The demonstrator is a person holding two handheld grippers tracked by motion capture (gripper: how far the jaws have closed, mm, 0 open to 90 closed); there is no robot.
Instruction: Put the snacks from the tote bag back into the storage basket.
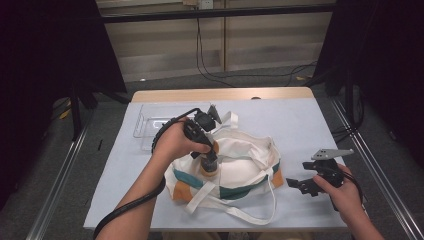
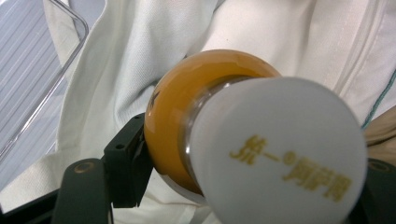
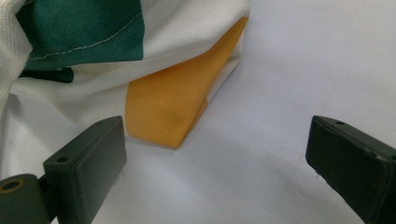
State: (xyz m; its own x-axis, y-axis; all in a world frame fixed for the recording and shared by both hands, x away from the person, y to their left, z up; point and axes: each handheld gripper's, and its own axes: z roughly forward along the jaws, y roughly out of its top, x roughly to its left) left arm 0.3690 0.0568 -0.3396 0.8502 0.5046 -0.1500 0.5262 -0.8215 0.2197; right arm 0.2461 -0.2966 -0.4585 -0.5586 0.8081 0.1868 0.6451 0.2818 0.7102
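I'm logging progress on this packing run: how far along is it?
Done: the left gripper has clamped the orange bottle with a white cap, and the clear tray behind looks emptied. In hand: the bottle sits over the canvas bag; whether it is inside yet, I cannot tell. Left: releasing it. The right gripper waits open by the bag's orange corner, holding nothing.

Bottle (image 2: 196,116): orange body, white cap with gold lettering, cap end toward the left gripper view's camera, clamped at its sides, poised upright over the bag (image 1: 240,165) in the high view. Bag: white cloth with green and orange patches, crumpled and lying flat on the table's middle, mouth loosely open under the bottle, long white straps trailing toward the near edge, orange corner resting on the bare table at its right end.
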